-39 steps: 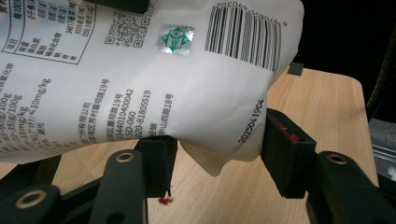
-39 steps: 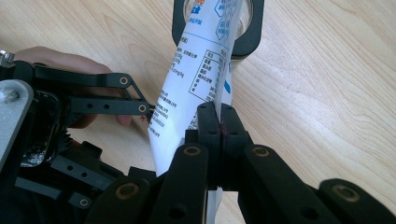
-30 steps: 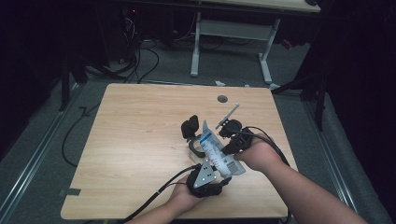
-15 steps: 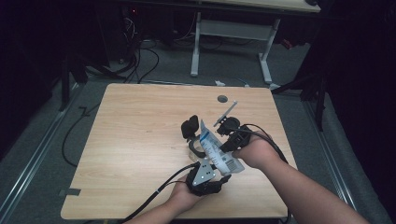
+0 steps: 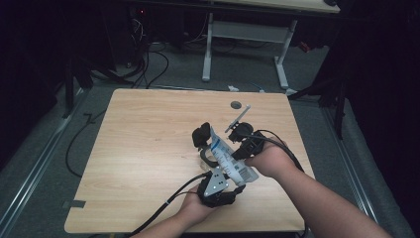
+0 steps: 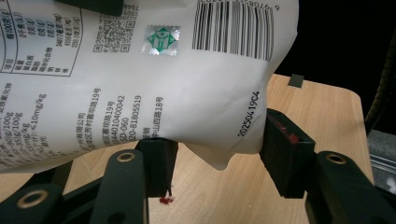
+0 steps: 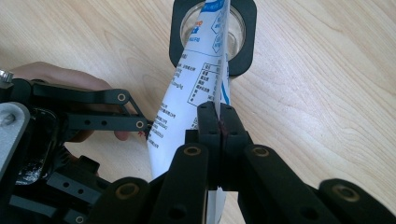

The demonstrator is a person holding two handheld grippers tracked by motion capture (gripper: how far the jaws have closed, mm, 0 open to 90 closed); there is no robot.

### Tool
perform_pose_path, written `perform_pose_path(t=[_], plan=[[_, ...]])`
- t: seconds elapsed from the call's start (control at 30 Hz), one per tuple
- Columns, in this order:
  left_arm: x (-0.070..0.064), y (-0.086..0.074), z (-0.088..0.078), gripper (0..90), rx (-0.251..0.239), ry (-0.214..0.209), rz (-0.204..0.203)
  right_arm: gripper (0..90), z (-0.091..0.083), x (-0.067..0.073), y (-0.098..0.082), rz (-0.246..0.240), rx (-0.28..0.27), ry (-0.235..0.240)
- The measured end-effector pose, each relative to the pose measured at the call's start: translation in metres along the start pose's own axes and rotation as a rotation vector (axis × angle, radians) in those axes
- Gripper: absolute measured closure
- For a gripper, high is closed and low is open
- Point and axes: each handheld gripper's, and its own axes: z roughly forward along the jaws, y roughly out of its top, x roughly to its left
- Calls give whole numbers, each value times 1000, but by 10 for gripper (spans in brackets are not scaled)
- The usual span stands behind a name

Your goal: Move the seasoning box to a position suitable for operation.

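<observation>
Pouch (image 7: 187, 98) pinched in right hand-held gripper (image 7: 218, 116) (edgewise).

A white plastic pouch printed with black text, a barcode and blue markings (image 5: 229, 159) hangs tilted above the bench, its upper end leaning over a clear round glass jar set in a black square holder (image 7: 213, 28). The pouch's lower corner points down toward the bench; its flat side edge is pinched thin. The jar stands upright just beyond the pouch.
</observation>
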Motion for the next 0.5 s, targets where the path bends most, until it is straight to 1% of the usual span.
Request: perform_pose_path(t=[0.2, 0.43, 0.5], plan=[[0, 1, 1, 493, 5, -3, -5, 900, -1, 0, 1, 1, 5, -8], [0, 0, 1, 473, 8, -3, 14, 900, 0, 0, 2, 0, 1, -11], [0, 0, 0, 473, 6, -1, 13, 900, 0, -1, 3, 0, 0, -9]])
